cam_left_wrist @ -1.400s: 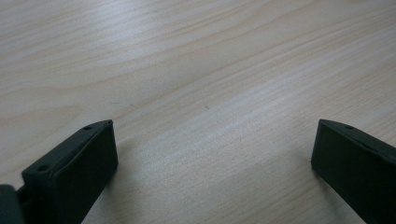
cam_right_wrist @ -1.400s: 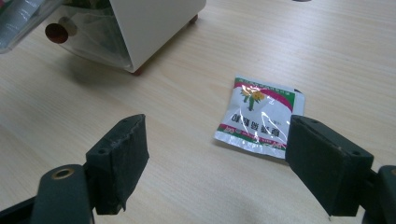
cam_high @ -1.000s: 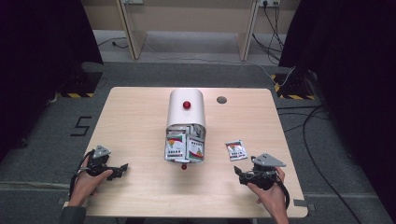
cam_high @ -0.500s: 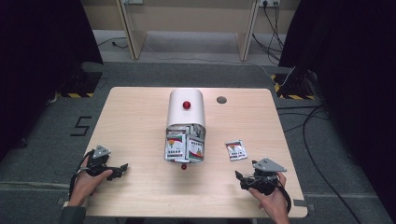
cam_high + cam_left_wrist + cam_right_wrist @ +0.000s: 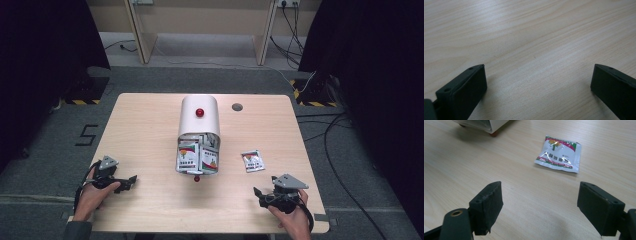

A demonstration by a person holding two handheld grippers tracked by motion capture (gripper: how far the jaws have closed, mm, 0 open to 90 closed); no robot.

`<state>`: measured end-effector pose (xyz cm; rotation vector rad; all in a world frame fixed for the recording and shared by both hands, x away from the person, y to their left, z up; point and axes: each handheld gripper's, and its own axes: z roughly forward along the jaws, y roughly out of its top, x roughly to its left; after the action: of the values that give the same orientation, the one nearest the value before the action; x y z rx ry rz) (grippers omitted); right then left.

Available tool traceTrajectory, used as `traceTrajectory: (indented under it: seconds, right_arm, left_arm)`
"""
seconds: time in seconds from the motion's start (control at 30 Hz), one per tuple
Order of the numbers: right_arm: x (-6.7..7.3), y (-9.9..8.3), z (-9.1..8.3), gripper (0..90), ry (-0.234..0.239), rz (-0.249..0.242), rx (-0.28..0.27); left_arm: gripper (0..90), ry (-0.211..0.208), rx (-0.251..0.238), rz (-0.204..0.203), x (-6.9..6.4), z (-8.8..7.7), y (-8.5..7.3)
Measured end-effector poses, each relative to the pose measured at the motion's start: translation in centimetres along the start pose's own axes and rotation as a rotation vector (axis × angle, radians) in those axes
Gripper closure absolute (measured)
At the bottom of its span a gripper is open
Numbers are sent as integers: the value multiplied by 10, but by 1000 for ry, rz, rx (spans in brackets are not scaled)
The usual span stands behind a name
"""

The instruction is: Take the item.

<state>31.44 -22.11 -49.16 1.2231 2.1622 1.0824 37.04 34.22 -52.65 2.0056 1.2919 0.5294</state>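
Pulled back a little toward the desk's near edge since the earlier frames, the right tool (image 5: 261, 194) now sits low by the near right corner, its jaws spread wide with nothing between them. Just ahead of it, toward the far edge and a touch to its right in the right gripper view, the loose packet (image 5: 559, 153) lies flat on the desk (image 5: 150, 130), apart from everything else, its long axis running roughly across the line of the jaws. Beyond it stands the white box (image 5: 199, 120) near the desk's middle, tipped open toward the near edge with more packets spilling out. The left tool (image 5: 129, 180), also spread and empty, rests by the near left corner, well apart from the packet, so the right one is much nearer.
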Motion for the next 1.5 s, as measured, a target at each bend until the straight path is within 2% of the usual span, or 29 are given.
traceTrajectory:
  seconds: [0.97,1.37,1.43,1.47,1.5]
  right_arm:
    - [0,-24,-7,211,-16,11,24]
    - [-3,-37,-10,209,-21,22,65]
    - [-3,-38,-9,204,-22,21,82]
    - [-3,-40,-9,193,-25,-1,82]
    - [-3,-41,-9,190,-25,-3,79]
  left_arm:
    - [0,1,0,0,0,0,0]
    - [0,1,-1,0,0,0,0]
    - [0,1,0,0,0,0,0]
    - [0,1,0,0,0,0,0]
    - [0,1,0,0,0,0,0]
